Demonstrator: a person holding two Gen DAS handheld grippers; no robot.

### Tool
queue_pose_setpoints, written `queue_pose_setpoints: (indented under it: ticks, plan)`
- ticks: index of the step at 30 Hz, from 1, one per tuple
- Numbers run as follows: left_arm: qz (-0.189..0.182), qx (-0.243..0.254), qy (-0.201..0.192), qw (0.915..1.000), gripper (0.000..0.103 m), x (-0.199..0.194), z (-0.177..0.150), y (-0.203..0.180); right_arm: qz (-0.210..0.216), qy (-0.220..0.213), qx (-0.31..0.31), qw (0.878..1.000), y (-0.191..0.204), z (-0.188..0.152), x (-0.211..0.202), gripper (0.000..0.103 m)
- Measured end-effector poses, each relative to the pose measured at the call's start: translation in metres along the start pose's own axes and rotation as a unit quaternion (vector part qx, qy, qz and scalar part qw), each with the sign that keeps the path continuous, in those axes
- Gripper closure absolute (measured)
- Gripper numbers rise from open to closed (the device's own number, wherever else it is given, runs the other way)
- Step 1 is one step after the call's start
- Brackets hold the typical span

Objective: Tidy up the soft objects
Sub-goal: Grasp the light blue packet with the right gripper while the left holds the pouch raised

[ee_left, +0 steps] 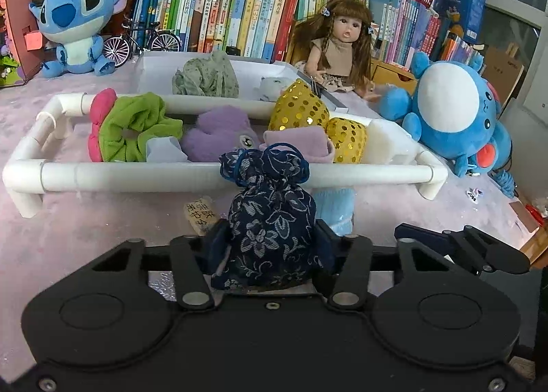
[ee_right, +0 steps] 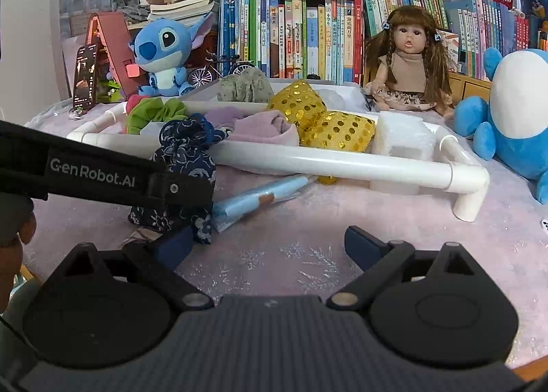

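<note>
A dark blue floral drawstring pouch (ee_left: 270,220) stands upright on the pink cloth, just in front of the white pipe frame (ee_left: 171,176). My left gripper (ee_left: 270,244) is shut on the pouch, with a pad pressed against each side of its lower half. In the right wrist view the left gripper's arm crosses in front of the pouch (ee_right: 186,152). My right gripper (ee_right: 269,244) hovers open over bare cloth with nothing between its fingers. Inside the frame lie a green scrunchie (ee_left: 137,125), a purple plush (ee_left: 219,135), gold sequin pieces (ee_left: 298,108) and a white foam block (ee_left: 387,142).
A light blue packet (ee_right: 253,200) lies beside the pouch. Behind the frame a white tray (ee_left: 154,66) holds a grey-green scrunchie (ee_left: 205,78). A blue alien plush (ee_left: 75,22), a doll (ee_left: 339,42), a round blue plush (ee_left: 452,111) and bookshelves ring the table. A phone (ee_right: 84,77) stands at far left.
</note>
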State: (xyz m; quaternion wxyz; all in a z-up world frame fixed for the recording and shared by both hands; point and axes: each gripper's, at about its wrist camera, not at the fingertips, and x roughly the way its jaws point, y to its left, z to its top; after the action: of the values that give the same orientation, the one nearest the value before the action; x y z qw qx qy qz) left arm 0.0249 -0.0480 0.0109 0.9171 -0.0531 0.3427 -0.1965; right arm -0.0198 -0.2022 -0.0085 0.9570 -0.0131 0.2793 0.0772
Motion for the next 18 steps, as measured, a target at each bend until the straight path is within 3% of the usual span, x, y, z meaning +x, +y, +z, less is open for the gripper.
queue_pose_setpoints:
  ticks: [11,18]
  plan:
    - [0.007,0.004,-0.024,0.9997,0.058,-0.02,0.006,0.009,0.006,-0.008,0.005,1.0,0.002,0.003,0.002,0.004]
    - [0.015,-0.021,-0.032,0.9992,0.058,-0.032,0.011,0.024,0.001,-0.011,0.025,1.0,0.001,0.009,0.007,0.005]
